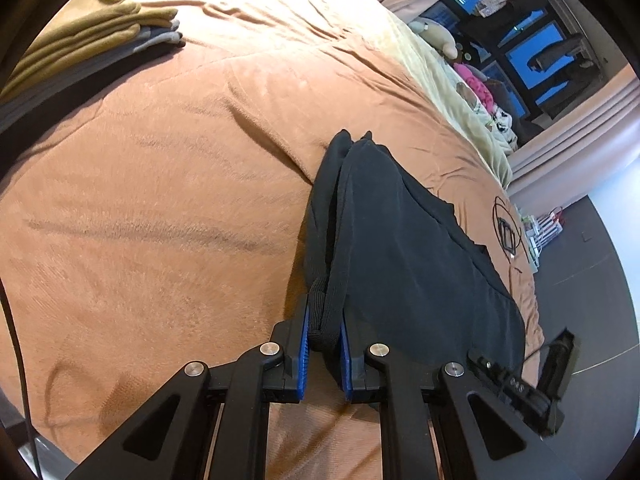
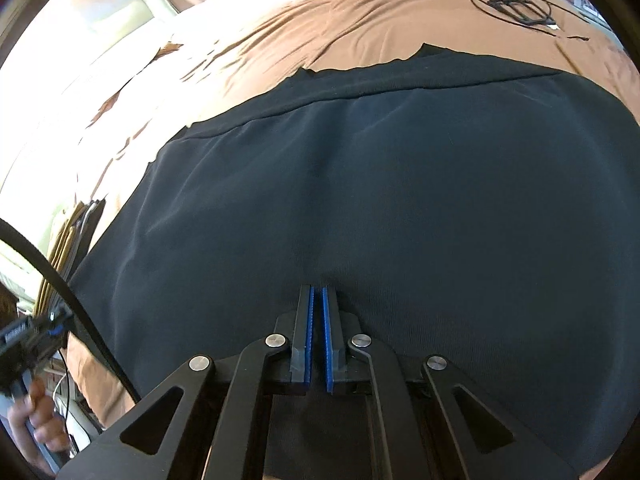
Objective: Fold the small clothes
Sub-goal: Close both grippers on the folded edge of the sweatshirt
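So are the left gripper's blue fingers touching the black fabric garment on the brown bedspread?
Touching. The left wrist view shows the left gripper fingers pressed against a bunched ribbed edge of the black fabric garment.

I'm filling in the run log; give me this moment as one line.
step: folding | left gripper: shut on black garment edge | right gripper: shut on same garment | surface: brown bedspread

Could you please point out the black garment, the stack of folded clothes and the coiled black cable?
black garment [image 2: 360, 200], right wrist view, smooth middle panel.
stack of folded clothes [image 1: 92, 40], left wrist view, olive top layer.
coiled black cable [image 2: 512, 4], right wrist view, centre of coil.
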`<state>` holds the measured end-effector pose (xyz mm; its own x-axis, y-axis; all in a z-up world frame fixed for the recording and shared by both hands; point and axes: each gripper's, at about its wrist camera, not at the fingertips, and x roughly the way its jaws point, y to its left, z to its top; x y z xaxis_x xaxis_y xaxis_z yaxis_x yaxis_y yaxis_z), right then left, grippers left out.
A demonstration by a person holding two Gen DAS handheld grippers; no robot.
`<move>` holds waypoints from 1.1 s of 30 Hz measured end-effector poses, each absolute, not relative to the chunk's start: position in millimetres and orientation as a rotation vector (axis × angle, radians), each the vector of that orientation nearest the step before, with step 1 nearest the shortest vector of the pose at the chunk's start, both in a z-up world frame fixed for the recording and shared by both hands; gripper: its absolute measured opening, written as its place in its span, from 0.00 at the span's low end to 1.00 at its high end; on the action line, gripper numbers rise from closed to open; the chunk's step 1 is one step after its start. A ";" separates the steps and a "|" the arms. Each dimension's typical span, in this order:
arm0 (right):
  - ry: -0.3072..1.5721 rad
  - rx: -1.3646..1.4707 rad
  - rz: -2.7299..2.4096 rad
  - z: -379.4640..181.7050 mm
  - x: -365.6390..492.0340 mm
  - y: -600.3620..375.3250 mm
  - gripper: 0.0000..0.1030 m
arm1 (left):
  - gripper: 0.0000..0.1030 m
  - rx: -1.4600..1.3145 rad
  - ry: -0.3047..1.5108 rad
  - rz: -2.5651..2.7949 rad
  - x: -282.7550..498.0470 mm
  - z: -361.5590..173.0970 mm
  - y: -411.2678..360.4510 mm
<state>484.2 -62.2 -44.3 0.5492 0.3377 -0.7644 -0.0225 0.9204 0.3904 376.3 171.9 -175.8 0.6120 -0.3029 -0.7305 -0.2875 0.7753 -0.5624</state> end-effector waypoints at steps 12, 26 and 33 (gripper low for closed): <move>1.016 0.285 0.155 -37.6 568.2 -57.0 0.00 | 0.13 -0.769 0.965 0.004 378.1 -196.5 181.3; 1.075 0.269 0.095 -44.7 645.5 -58.1 0.00 | 0.13 -0.798 0.969 -0.008 379.3 -201.9 188.2; 1.092 0.243 0.133 -38.4 642.1 -52.4 0.00 | 0.12 -0.832 0.922 -0.055 377.0 -184.6 186.8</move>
